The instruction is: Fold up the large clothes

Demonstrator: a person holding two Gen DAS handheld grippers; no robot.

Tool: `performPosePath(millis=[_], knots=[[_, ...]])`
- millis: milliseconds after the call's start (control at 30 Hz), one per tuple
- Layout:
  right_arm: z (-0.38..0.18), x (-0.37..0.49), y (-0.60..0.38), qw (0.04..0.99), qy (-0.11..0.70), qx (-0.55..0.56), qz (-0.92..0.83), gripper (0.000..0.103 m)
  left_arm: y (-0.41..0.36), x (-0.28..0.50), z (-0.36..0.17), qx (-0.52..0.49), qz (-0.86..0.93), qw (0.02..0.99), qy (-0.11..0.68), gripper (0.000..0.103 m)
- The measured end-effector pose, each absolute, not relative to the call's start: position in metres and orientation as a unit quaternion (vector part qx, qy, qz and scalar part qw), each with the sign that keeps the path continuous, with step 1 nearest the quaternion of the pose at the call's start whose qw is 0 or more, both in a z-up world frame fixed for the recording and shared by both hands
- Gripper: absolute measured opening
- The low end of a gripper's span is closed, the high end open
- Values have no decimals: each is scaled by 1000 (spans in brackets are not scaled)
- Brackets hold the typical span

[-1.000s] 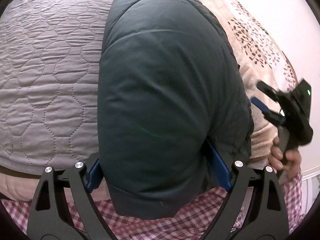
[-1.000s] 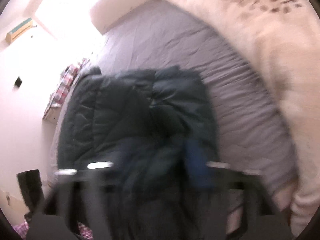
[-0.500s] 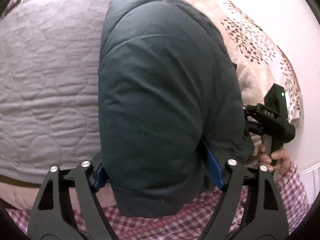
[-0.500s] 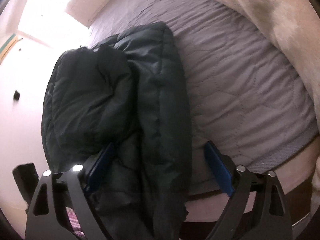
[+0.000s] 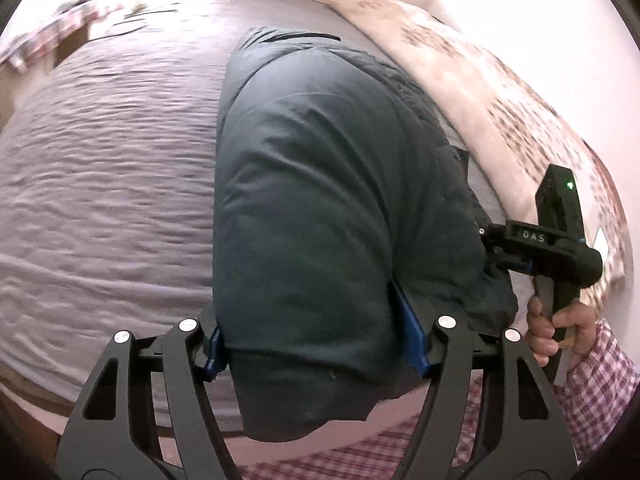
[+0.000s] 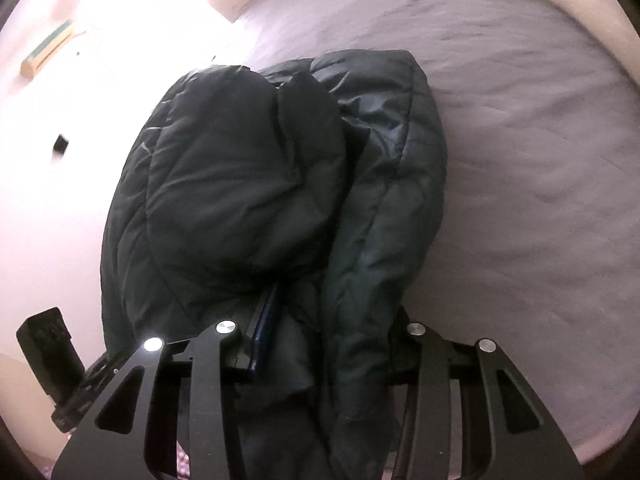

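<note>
The dark padded jacket [image 5: 340, 208] lies folded lengthwise on the grey quilted bed [image 5: 104, 184], its near end hanging over the edge at 6 o'clock. Both tools have just been closing. The left tool [image 5: 316, 344] now presses its blue pads into the near end. The right tool [image 6: 320, 344], at 3 o'clock in the left view, has narrowed around the bunched edge, apparently gripping it. With both corners taken, the next fold looks ready.

The right claw's [image 6: 324, 344] far pad is buried under the dark jacket [image 6: 248, 184].
</note>
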State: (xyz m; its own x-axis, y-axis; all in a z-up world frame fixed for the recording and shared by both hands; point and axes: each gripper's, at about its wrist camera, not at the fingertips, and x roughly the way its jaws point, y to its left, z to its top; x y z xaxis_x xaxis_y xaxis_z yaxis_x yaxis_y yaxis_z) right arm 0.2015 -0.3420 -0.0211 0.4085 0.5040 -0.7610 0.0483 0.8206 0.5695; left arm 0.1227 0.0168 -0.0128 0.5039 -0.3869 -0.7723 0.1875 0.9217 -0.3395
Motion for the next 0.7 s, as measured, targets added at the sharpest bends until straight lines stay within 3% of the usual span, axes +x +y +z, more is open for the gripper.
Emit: performPosePath(millis=[233, 367, 567, 633, 700], knots=[[-20, 233, -277, 805, 531, 211, 162, 43, 71, 131, -33, -156, -128, 852, 482, 73], [-19, 231, -287, 811, 532, 203, 137, 56, 66, 132, -34, -152, -123, 855, 481, 80], [24, 206, -300, 853, 482, 174, 99, 59, 73, 120, -26, -154, -116, 857, 478, 81], [46, 188, -298, 873, 453, 150, 102, 57, 74, 113, -21, -142, -113, 865, 468, 81], [60, 167, -281, 879, 443, 121, 126, 41, 73, 101, -10, -110, -103, 884, 442, 81]])
